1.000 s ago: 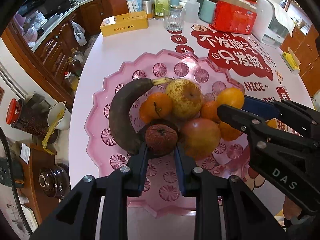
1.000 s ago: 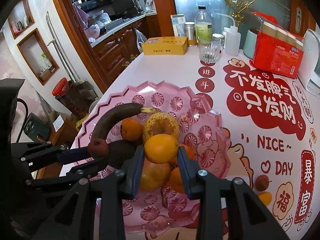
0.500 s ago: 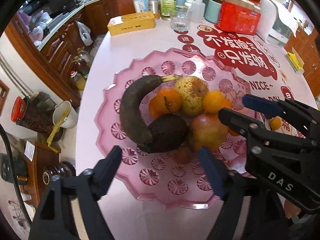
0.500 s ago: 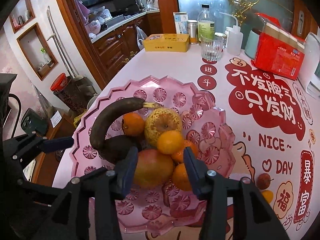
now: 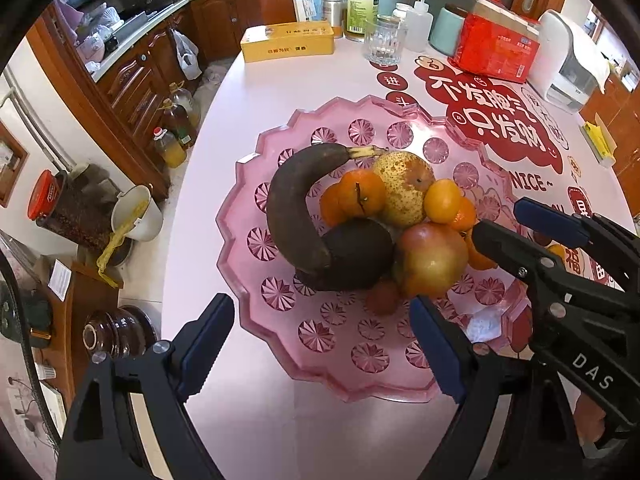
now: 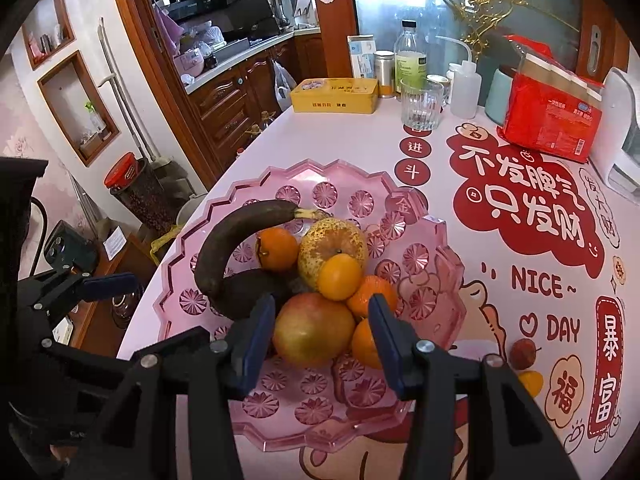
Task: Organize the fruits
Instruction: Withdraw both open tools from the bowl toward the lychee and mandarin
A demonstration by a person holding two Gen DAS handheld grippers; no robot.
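Table: a pink tabletop (image 6: 340,136) is seen, printed in red.
Cabinets: dark wood cabinets (image 6: 236,100) are set along the wall.
Wall: recessed niches (image 6: 76,108) are cut.

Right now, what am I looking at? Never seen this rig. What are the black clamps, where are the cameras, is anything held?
No robot here: a person holds a two-finger gripper in each hand, and each carries a fisheye camera looking along its fingers. One picture is the left gripper's view, the other the right gripper's view; each also sees the other from the side. Both are open and hold nothing. On the pink table sits a pink plastic tray piled with fruit: a blackened banana, a speckled pear, oranges, a red-yellow apple and a dark avocado-like fruit. Two small fruits lie on the table beside the tray.
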